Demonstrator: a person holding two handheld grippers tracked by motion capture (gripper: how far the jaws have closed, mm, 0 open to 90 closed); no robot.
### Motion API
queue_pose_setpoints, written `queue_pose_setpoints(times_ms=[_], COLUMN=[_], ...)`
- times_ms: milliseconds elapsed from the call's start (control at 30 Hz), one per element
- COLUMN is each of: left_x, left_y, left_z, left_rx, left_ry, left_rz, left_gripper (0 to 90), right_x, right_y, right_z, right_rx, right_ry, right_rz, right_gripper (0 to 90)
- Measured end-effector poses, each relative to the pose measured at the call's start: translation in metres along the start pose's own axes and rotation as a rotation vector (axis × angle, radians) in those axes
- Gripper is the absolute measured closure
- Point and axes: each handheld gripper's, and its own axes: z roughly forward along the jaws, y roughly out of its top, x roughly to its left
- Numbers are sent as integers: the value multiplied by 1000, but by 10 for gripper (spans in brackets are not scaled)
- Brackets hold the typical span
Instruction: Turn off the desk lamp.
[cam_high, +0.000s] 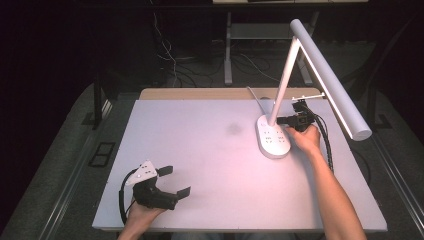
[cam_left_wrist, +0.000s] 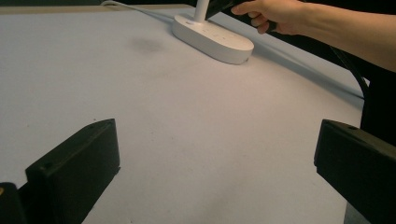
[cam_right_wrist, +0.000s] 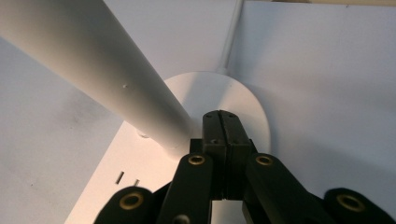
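Jaws pressed together on the right gripper (cam_right_wrist: 222, 116), poking the lamp base (cam_high: 273, 138) beside its stem, likely pressing a switch; left gripper (cam_high: 175, 180) waits spread wide.

White desk lamp (cam_high: 310, 75) on a pale tabletop (cam_high: 210, 160) in a dark room.

Oval base (cam_high: 273, 137) flat on the far right part of the tabletop, marked with small button symbols; slim stem leaning up to a long tubular head slanting out past the right edge. White cord (cam_high: 256, 98) running off the far edge. Faint grey smudge (cam_high: 233, 129) left of base. Cables (cam_high: 185, 65) on dark floor beyond.
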Motion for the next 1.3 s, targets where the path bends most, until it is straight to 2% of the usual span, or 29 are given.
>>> queue_pose_setpoints(times_ms=[367, 533, 600, 733, 1033, 1300], left_x=[0, 1, 2, 1, 0, 0], left_y=[0, 0, 0, 0, 0, 0], left_z=[0, -1, -1, 0, 0, 0], left_rx=[1, -2, -3, -3, 0, -1], left_ry=[-1, 0, 0, 0, -3, -6], left_rz=[1, 0, -4, -5, 0, 3], left_gripper=[0, 0, 0, 0, 0, 0], right_x=[2, 0, -3, -7, -7, -3], right_y=[-3, -2, -2, -2, 1, -2], right_z=[0, -1, -3, -10, -31, -47], right_rx=[-11, -15, -7, -24, -50, -69], right_ry=[-8, 11, 2, 3, 17, 30], right_rz=[-4, 0, 0, 8, 16, -9], right_gripper=[900, 900, 900, 900, 900, 899])
